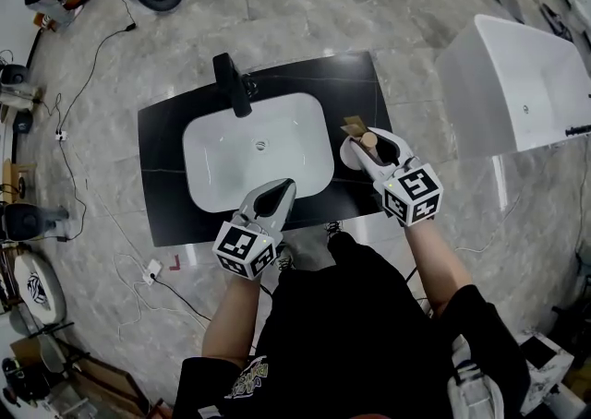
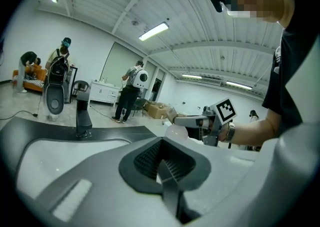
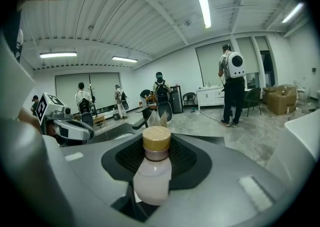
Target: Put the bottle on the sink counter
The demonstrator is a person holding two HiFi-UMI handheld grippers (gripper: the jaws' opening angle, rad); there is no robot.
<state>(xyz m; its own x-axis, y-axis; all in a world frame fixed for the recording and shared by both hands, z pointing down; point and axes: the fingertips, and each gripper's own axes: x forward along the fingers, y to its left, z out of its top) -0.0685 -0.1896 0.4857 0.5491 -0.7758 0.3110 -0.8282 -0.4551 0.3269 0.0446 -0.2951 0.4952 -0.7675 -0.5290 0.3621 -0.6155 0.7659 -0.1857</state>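
Observation:
A small pale bottle point(image 3: 152, 176) with a tan cap point(image 1: 368, 140) stands upright between the jaws of my right gripper point(image 1: 363, 149), which is shut on it. It hangs over the right end of the black sink counter point(image 1: 355, 85), just right of the white basin point(image 1: 259, 151). My left gripper point(image 1: 284, 190) is shut with nothing in it, over the basin's front edge. In the left gripper view the closed jaws point(image 2: 162, 163) point toward the right gripper point(image 2: 200, 121) and the bottle point(image 2: 176, 132).
A black faucet point(image 1: 233, 83) stands behind the basin. A small brown paper holder point(image 1: 353, 124) sits on the counter just beyond the bottle. A white bathtub point(image 1: 526, 85) is to the right. Cables and a power strip point(image 1: 152, 269) lie on the floor at left.

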